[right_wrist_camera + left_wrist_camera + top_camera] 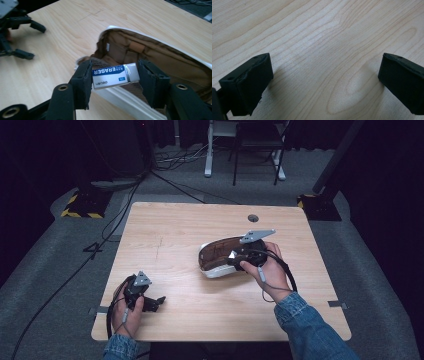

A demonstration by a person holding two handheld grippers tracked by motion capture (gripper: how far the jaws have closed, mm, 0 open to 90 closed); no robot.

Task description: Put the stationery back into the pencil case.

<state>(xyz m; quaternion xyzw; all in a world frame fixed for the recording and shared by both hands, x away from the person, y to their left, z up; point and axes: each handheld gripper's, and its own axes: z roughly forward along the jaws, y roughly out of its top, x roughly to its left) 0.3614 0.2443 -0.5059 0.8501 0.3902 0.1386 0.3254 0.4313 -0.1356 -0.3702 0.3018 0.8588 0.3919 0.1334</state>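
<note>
Your right gripper (113, 75) clamps the eraser (115, 75) over the open pouch (160, 57). Lower it inside before releasing. Your left gripper (324, 82) rests on the table (317, 30), jaws apart.

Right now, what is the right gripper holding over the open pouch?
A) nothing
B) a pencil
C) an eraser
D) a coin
C: in the right gripper view, the right gripper has its jaws pressed on both ends of an eraser whose blue label reads ERASER, above the brown-lined pouch.
</note>
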